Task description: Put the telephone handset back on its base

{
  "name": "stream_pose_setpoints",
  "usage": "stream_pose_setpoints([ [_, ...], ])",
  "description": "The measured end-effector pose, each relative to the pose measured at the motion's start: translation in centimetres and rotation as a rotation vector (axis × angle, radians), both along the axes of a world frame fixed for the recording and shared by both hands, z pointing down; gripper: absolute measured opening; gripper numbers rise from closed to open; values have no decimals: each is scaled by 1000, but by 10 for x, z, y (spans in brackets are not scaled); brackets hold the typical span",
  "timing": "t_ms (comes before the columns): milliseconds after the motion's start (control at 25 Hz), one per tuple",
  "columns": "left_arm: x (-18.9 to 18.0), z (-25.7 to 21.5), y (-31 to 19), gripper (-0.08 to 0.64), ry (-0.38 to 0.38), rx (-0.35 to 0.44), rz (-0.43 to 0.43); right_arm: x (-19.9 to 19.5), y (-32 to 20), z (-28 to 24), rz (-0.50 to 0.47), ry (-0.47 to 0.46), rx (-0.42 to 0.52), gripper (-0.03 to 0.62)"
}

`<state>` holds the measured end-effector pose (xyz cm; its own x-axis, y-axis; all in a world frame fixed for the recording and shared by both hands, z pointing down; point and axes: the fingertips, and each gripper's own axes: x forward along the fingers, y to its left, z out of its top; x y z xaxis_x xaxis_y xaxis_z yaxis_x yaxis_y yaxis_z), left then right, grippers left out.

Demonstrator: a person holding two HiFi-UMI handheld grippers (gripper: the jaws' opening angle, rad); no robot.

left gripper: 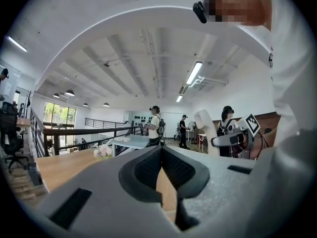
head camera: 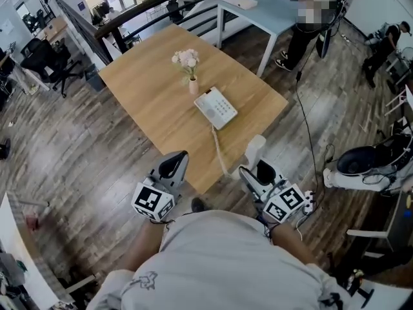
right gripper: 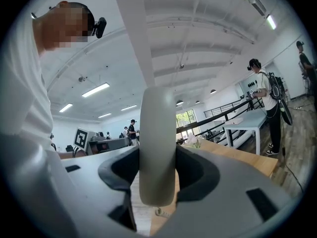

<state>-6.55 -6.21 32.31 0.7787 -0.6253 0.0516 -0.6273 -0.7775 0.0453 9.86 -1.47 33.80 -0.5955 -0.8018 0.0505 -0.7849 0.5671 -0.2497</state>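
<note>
The white telephone base lies on the wooden table, a coiled cord running from it toward the near edge. My right gripper is shut on the white handset, which stands upright between its jaws; in the right gripper view the handset fills the gap between the pads. My left gripper hovers at the table's near edge, shut and holding nothing, its pads pressed together. From the left gripper view the handset shows at the right.
A small vase of pink flowers stands just behind the telephone base. A light blue table and a standing person are beyond the far corner. A black office chair is at the left, a white machine at the right.
</note>
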Motion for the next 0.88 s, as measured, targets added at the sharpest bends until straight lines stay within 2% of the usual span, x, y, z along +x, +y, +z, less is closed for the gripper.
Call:
stream_pose_setpoints([
  [480,-67,13,-47,6,0,-9,13,-79,-63,14,-44,9,-34,224],
  [880,-80,20,-63,6,3,-43,-6,-96,-87,19,-81,24,-63,224],
])
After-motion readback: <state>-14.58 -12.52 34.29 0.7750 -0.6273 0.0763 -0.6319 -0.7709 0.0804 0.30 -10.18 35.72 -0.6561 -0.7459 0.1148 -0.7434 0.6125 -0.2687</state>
